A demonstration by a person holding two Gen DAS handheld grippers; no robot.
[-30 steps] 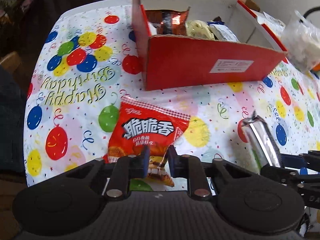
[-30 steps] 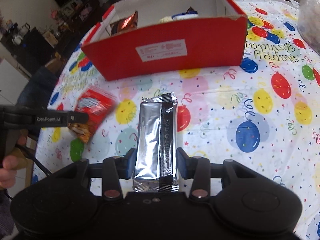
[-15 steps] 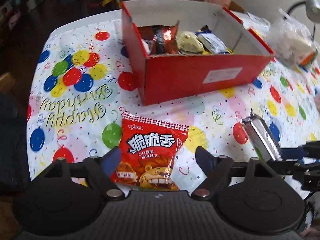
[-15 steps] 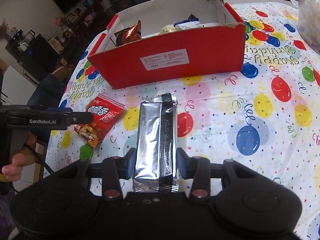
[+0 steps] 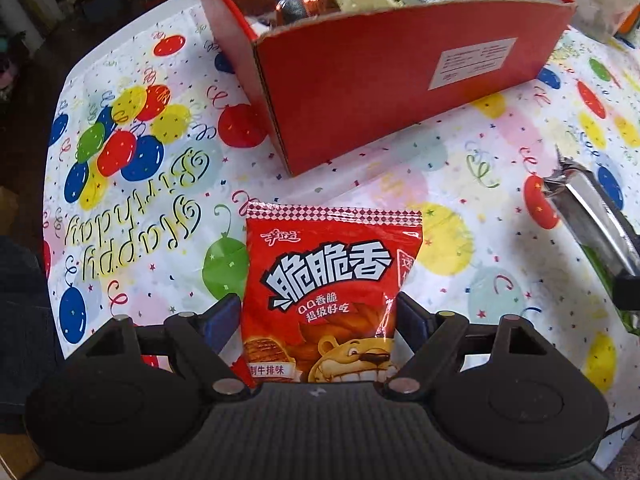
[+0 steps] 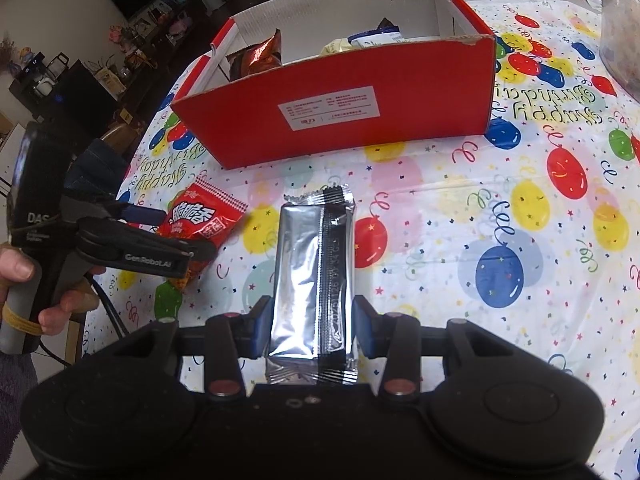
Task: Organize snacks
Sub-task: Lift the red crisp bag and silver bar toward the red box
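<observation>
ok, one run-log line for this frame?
left hand-held gripper: open, straddling red snack packet | right hand-held gripper: shut on silver packet | red box: part-filled

Counter cloth (image 5: 460, 168): white with red, blue, yellow, green balloons, confetti, yellow "Happy Birthday" script. Box (image 5: 384, 80): red outside, white inside, white label. Snack packet (image 5: 328, 292): red, checkered top edge, white lettering, cartoon lion. Bar wrapper (image 6: 312, 280): silver foil with black seam strip.

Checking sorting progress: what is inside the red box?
Inside the red box, a shiny orange-brown packet, a pale yellow packet and a blue-white wrapper show. The front wall hides anything lower.
</observation>
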